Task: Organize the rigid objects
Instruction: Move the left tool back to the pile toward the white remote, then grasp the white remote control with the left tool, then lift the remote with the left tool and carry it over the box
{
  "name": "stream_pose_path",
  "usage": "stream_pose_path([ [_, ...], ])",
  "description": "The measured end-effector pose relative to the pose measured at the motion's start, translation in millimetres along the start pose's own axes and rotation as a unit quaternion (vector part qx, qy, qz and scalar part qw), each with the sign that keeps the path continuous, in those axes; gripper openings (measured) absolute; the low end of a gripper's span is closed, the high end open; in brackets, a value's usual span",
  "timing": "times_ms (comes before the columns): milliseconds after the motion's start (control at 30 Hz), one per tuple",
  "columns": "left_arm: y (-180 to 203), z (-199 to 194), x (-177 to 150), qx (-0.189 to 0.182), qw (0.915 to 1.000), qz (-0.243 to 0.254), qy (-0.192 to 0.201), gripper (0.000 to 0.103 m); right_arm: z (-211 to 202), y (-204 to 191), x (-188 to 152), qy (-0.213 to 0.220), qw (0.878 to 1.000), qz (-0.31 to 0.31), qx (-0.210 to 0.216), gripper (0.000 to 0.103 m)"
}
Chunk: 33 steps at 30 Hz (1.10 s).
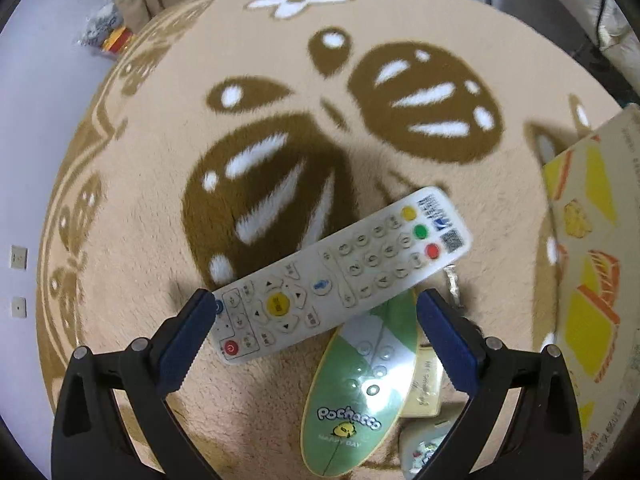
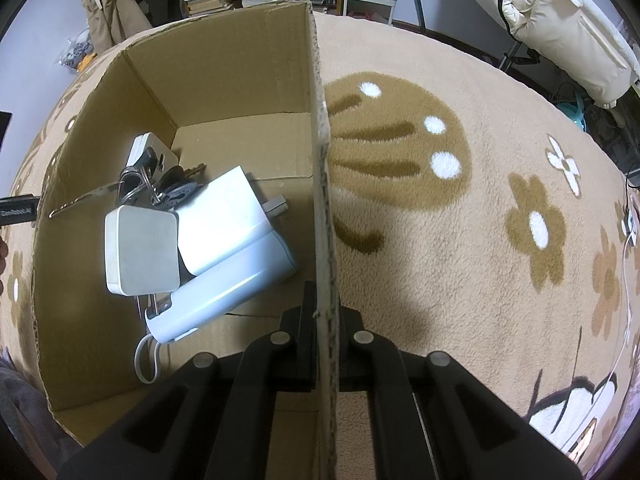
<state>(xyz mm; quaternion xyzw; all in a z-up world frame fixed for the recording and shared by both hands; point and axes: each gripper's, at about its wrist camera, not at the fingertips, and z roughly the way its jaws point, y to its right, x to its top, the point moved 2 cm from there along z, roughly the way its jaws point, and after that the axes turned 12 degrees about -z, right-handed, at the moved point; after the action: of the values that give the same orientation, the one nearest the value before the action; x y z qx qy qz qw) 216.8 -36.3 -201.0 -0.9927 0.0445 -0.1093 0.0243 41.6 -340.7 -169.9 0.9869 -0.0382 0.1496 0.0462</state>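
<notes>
Remote control [image 1: 344, 276], white, with yellow centre pad and red, green and yellow buttons, is lying diagonally on the beige patterned rug [image 1: 280, 60], its far end overlapping a green oval item [image 1: 356, 392] printed "Pochacco". Left gripper [image 1: 316, 332] is hovering with jaws spread wide; its blue-padded fingers [image 1: 184, 344] are standing to either side of the remote's near end, the left pad just beside the remote's corner, though contact cannot be confirmed. Cream card [image 1: 424, 380] is lying partly under the green item, and a small pale object below it is too blurred to identify. Printed carton side [image 1: 592, 264], yellow and orange, is showing at the right edge.

Right gripper [image 2: 326, 340] is clamping the upright wall of the cardboard box [image 2: 320, 152], one finger inside and one outside. Box contents: white square adapter [image 2: 140, 252], larger white charger block [image 2: 220, 220] leaning against a pale blue cylindrical device [image 2: 236, 284], key bunch [image 2: 160, 188] and another white block [image 2: 148, 152] behind it.
</notes>
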Motion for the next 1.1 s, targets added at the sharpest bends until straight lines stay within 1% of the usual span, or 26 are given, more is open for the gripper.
stream_pose_path([
  [100,-1.5,5.6,3.2,0.036,0.9993,-0.001,0.013,0.100,1.3,0.8,0.1,-0.002,1.000,0.000,0.001,0.005],
  [233,1.3,3.5,10.6,0.054,0.9977,-0.001,0.040,0.100,1.9,1.5,0.9,-0.003,1.000,-0.001,0.001,0.005],
  [367,5.1,13.5,17.5,0.076,0.9950,-0.007,0.064,0.101,1.8,1.4,1.8,-0.003,1.000,0.000,0.002,0.005],
  [467,3.5,18.8,17.5,0.062,0.9954,-0.027,0.068,0.101,1.2,1.3,3.0,-0.003,1.000,0.001,0.003,0.005],
  [600,-11.1,26.0,21.3,0.018,0.9969,-0.062,0.045,0.097,2.1,1.9,4.2,-0.004,1.000,0.000,0.002,0.005],
  [633,-15.4,25.9,21.7,0.008,0.9960,-0.077,0.044,0.094,1.9,2.0,3.7,-0.004,1.000,0.000,0.002,0.005],
  [667,-16.7,24.8,21.6,0.009,0.9954,-0.083,0.047,0.089,2.1,2.2,3.6,-0.004,1.000,0.001,0.003,0.005],
  [700,-16.4,23.0,21.3,0.010,0.9952,-0.085,0.047,0.086,2.3,2.4,3.7,-0.004,1.000,0.002,0.004,0.005],
  [733,-15.0,20.9,20.8,0.012,0.9953,-0.085,0.046,0.080,2.3,2.2,4.3,-0.004,1.000,0.003,0.005,0.005],
  [767,-12.8,18.3,19.7,0.013,0.9955,-0.082,0.046,0.068,2.0,2.3,4.0,-0.004,1.000,0.004,0.006,0.005],
  [800,-10.6,15.4,19.6,0.016,0.9956,-0.079,0.047,0.061,2.3,2.4,4.1,-0.004,1.000,0.003,0.006,0.005],
  [833,-10.0,11.6,19.6,0.020,0.9954,-0.078,0.051,0.049,3.0,2.7,4.6,-0.004,1.000,0.003,0.005,0.005],
  [867,-10.5,9.1,19.7,0.018,0.9951,-0.082,0.052,0.044,2.9,2.6,4.5,-0.004,1.000,0.003,0.005,0.005],
  [933,-15.2,3.0,18.2,0.011,0.9925,-0.112,0.048,0.039,3.5,3.6,4.3,-0.004,1.000,0.004,0.006,0.005],
  [967,-17.4,0.2,17.7,0.008,0.9914,-0.122,0.046,0.039,3.9,4.1,4.5,-0.004,1.000,0.005,0.007,0.005],
  [1033,-21.4,0.3,18.8,-0.007,0.9910,-0.128,0.040,0.039,4.1,5.3,4.7,-0.005,1.000,0.006,0.009,0.005],
  [1100,-21.4,2.4,15.6,-0.006,0.9912,-0.127,0.037,0.039,4.1,5.0,4.4,-0.004,1.000,0.004,0.007,0.005],
])
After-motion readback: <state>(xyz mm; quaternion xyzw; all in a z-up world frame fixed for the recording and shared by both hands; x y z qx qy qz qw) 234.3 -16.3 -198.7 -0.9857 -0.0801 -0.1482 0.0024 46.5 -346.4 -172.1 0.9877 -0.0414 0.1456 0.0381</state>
